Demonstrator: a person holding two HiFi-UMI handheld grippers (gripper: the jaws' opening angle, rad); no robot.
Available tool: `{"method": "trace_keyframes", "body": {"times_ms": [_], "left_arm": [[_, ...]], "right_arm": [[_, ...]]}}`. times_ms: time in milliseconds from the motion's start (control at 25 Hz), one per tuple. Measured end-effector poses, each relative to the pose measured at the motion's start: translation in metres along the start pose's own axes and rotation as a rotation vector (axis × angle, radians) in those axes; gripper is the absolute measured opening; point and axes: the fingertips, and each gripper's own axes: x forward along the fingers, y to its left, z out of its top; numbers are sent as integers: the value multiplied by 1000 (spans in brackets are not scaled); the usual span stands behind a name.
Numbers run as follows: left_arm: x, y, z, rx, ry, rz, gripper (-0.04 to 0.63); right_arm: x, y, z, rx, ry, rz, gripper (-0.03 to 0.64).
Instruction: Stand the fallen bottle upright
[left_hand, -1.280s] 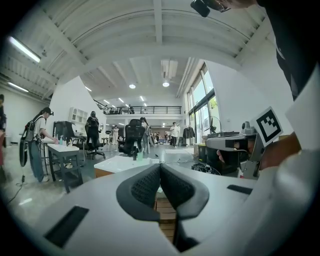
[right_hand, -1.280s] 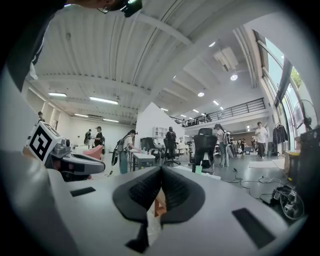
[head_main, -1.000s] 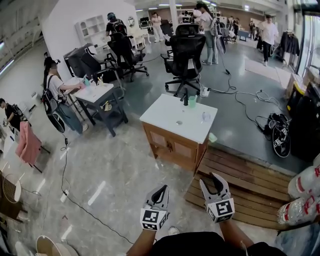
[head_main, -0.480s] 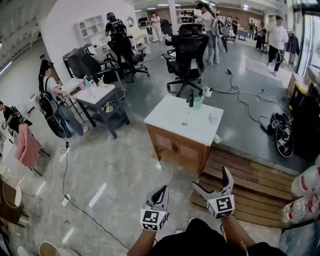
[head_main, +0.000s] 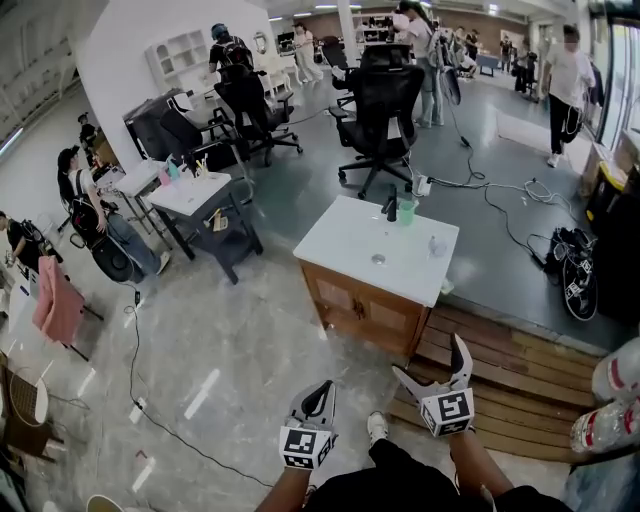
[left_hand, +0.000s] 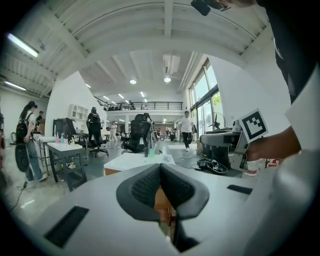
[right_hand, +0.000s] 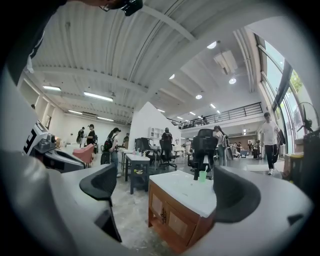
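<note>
A white-topped wooden cabinet (head_main: 350, 240) (right_hand: 187, 192) (left_hand: 131, 161) stands ahead of me on the floor. On its top are a dark tap-like thing (head_main: 392, 206), a green cup (head_main: 406, 208) (right_hand: 202, 176) and a small clear thing (head_main: 437, 245) that may be the fallen bottle; it is too small to tell. My left gripper (head_main: 324, 388) (left_hand: 160, 170) is shut and empty, low in the head view. To its right, my right gripper (head_main: 428, 357) (right_hand: 167, 187) stands wide open with nothing between its fingers. Both are well short of the cabinet.
A wooden pallet platform (head_main: 500, 365) lies right of the cabinet. Black office chairs (head_main: 385, 100) stand behind it, and a grey table (head_main: 190, 195) with a seated person at the left. A cable (head_main: 165, 425) runs across the floor. Red-and-white bottles (head_main: 612, 400) are at the right edge.
I have walked closer to the cabinet, and both grippers moved forward with me. The right gripper's jaws went from nearly shut to wide open. The left stayed shut.
</note>
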Motion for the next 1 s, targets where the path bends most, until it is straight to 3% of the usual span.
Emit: {"method": "trace_keyframes", "body": {"times_ms": [760,1000], "left_arm": [[211,87,49,-14,35,-24,17],[265,105,68,-73,5,-49,17]], "right_arm": [[190,-113,-5,60,48,4,598],[230,-138,-1,110,29,19,598]]}}
